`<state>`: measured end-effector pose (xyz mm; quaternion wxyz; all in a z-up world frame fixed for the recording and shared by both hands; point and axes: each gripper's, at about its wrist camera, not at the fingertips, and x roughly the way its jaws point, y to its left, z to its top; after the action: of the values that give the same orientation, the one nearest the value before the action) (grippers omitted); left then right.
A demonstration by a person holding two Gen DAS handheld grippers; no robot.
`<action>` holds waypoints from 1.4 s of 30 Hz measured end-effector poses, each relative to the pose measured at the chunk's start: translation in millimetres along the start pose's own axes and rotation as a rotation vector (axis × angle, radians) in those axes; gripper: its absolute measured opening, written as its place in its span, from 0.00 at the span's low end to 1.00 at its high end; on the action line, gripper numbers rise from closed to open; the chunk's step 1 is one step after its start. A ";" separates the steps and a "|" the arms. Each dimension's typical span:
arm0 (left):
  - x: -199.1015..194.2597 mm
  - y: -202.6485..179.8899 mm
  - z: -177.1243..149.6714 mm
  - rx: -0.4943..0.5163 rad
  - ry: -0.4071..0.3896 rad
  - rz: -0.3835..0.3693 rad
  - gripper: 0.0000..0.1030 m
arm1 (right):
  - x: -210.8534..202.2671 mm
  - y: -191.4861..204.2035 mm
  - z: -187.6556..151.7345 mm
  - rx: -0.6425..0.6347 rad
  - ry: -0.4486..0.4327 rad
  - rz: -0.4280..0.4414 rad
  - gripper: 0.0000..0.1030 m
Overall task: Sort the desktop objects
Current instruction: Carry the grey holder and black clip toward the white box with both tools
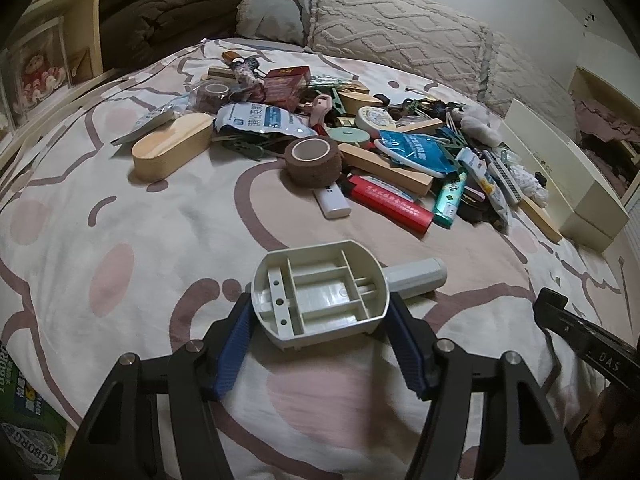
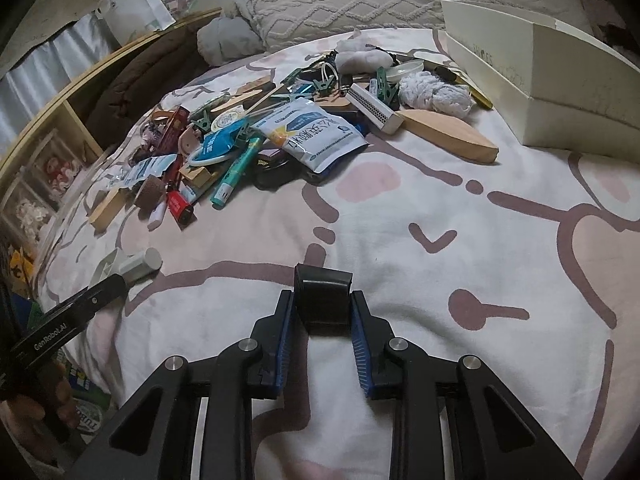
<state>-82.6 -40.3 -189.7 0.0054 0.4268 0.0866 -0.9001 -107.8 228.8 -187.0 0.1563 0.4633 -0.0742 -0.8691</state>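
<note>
Left claw [image 1: 320, 320] clamps the cream holder [image 1: 320, 296], right claw [image 2: 323, 312] pinches the black clip [image 2: 322, 298]; carry both level toward the box [image 2: 560, 92], grips firm

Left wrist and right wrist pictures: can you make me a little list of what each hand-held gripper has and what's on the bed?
left hand-held gripper: shut on the cream plastic part, pads on both its sides
right hand-held gripper: shut on the small black block
surface: patterned bedsheet
pile: red lighter, brown tape roll, wooden pieces, packets, clips
box: cream box, beside the pile
</note>
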 end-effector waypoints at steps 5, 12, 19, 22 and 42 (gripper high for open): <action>0.3 -6.0 0.4 0.018 0.002 -0.002 0.62 | -2.2 -0.9 -0.8 0.002 0.000 0.004 0.27; -1.9 -13.5 4.6 0.031 -0.005 -0.014 0.62 | -5.7 -1.7 0.5 0.002 -0.007 -0.001 0.27; -2.1 -27.7 11.9 0.047 -0.016 -0.047 0.62 | -17.9 -14.2 5.3 0.016 -0.023 -0.035 0.27; -3.3 -34.9 14.7 0.055 -0.022 -0.062 0.62 | -23.3 -20.8 7.2 0.032 -0.032 -0.051 0.27; -40.6 -82.6 29.0 0.109 -0.114 -0.132 0.62 | -69.7 -34.0 12.0 0.033 -0.128 -0.090 0.27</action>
<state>-86.0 33.8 -128.0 -0.0722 0.3679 0.0649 -0.9248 -88.3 284.3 -135.0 0.1043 0.4122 -0.0776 -0.9017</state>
